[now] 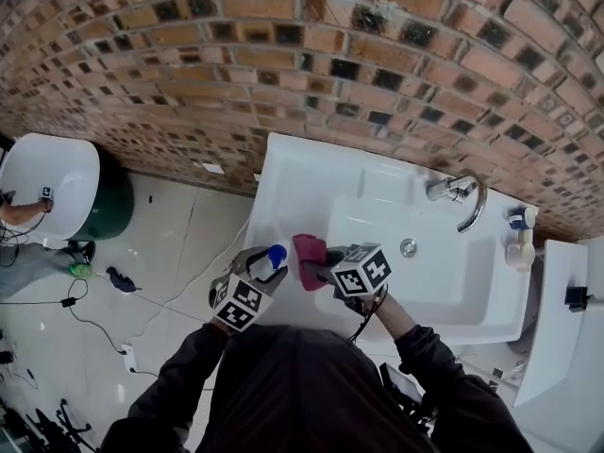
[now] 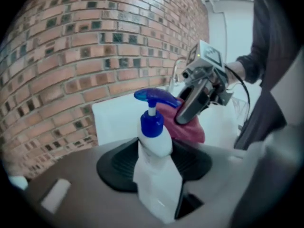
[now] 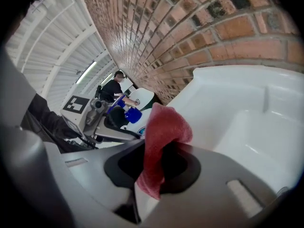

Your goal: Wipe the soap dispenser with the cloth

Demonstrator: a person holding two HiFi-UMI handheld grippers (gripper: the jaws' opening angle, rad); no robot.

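The fingers (image 2: pixel 114 164) of the left gripper (image 1: pixel 260 267) clamp the body of the white plastic soap dispenser with a blue pump head (image 2: pixel 153 141), while the fingers (image 3: pixel 186 167) of the right gripper (image 1: pixel 324 260) pinch a fold of the dark red cloth (image 3: pixel 164 137) just beside that pump. Both dark-sleeved arms reach forward, the grippers slanting downward and converging over the left ledge of the white ceramic sink (image 1: pixel 283 187). Print on the dispenser is too blurred to read.
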